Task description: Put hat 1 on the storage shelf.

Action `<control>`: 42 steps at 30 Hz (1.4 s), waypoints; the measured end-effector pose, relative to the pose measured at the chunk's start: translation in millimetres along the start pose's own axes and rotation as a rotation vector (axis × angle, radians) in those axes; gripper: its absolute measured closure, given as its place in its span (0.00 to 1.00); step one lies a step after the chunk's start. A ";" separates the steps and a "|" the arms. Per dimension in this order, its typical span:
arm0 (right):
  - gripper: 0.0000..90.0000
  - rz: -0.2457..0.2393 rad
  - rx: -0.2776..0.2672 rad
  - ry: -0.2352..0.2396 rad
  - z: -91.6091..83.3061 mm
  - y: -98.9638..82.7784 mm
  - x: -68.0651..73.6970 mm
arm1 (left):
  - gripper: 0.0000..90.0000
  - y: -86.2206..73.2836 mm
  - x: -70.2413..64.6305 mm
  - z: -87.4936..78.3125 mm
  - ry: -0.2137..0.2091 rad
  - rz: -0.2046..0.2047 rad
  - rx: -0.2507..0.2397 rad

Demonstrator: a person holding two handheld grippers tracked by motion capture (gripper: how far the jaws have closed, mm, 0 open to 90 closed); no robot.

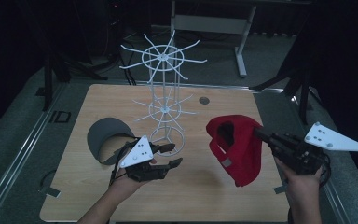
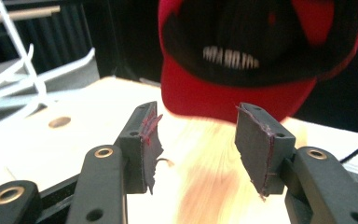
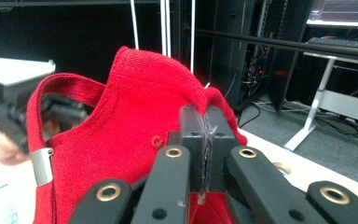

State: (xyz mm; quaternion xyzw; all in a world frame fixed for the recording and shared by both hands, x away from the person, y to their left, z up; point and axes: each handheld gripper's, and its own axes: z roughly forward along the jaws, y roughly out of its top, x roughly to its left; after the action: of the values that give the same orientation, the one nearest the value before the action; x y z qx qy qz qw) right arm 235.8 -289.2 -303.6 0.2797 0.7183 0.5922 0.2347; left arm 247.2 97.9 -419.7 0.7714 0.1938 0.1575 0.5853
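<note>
Red cap (image 1: 235, 147) held up off the wooden table (image 1: 205, 186) at the right side, crown pinched by the right gripper (image 1: 261, 134). In the right gripper view, jaws closed tight on a fold of the red fabric (image 3: 168, 116), strap and metal buckle (image 3: 42, 165) hanging at the left. Left gripper (image 1: 171, 155) near the middle of the table, jaws apart and holding nothing; in the left gripper view, worn pads (image 2: 256, 144) spread wide, aimed at the cap's dark underside (image 2: 261, 42). Grey visor (image 1: 103, 137) lying flat just left of that gripper. White wire rack (image 1: 164, 93) standing upright behind, toward the far edge.
</note>
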 end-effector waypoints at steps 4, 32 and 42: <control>0.99 -0.004 -0.014 -0.006 2.9 8.1 -3.4 | 0.55 -20.8 -0.5 -4.3 0.013 -0.015 0.018; 0.99 -0.035 -0.108 -0.044 40.6 93.8 -4.5 | 0.55 -103.5 0.1 -29.3 0.121 -0.123 0.051; 0.99 -0.014 -0.087 -0.028 75.8 108.7 -0.9 | 0.55 -106.0 -0.9 -29.3 0.121 -0.126 0.047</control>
State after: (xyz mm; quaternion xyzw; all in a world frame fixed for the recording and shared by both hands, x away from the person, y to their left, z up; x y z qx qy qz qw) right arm 300.7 -219.8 -211.1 0.2724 0.6906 0.6171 0.2608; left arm 220.4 147.6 -514.0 0.7603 0.2805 0.1622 0.5629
